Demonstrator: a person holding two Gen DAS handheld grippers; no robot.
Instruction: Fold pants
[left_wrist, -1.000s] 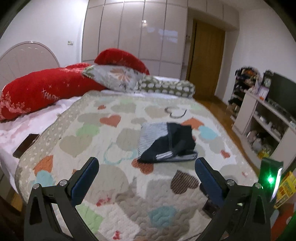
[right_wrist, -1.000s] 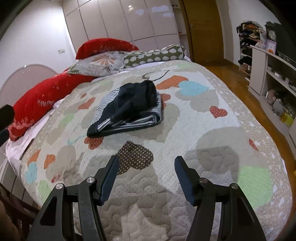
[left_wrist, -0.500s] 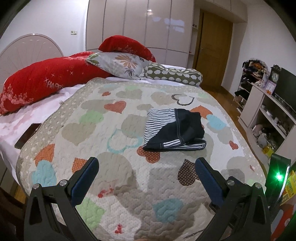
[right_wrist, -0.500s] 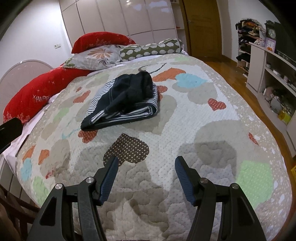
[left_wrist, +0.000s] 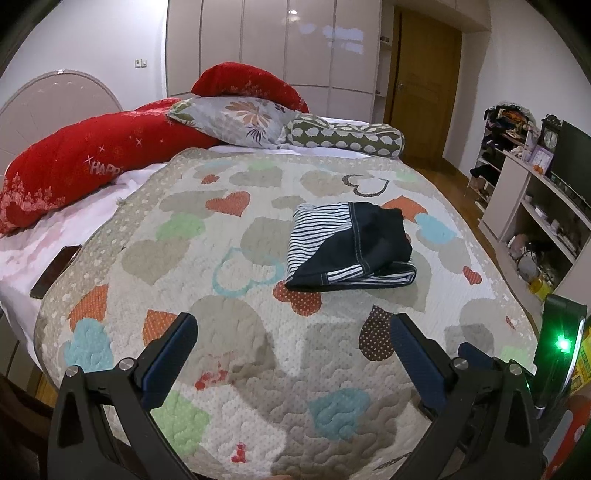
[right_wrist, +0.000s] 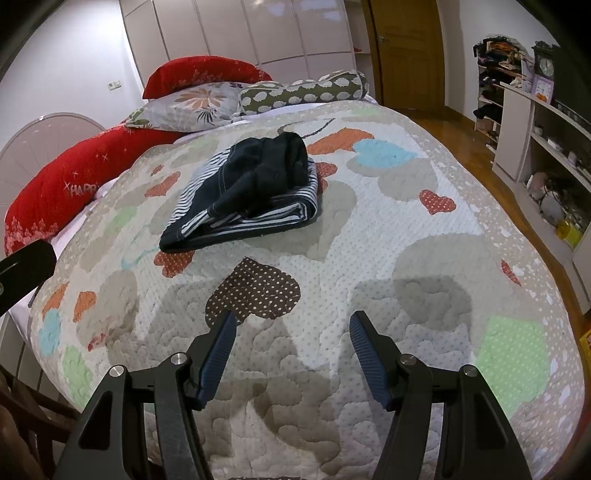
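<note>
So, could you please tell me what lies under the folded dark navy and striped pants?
The dark navy and striped pants rest on the heart-patterned quilt; the patch directly beneath them is covered.

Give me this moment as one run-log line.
pants: folded bundle on quilt | left gripper: open, empty, short of pants | right gripper: open, empty, short of pants | contact: none

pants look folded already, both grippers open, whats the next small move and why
Probably none on the cloth: draw both back. The pants lie in a compact folded bundle on the quilt, and the left gripper and right gripper are open, empty and well short of it, so the fold looks done.
</note>
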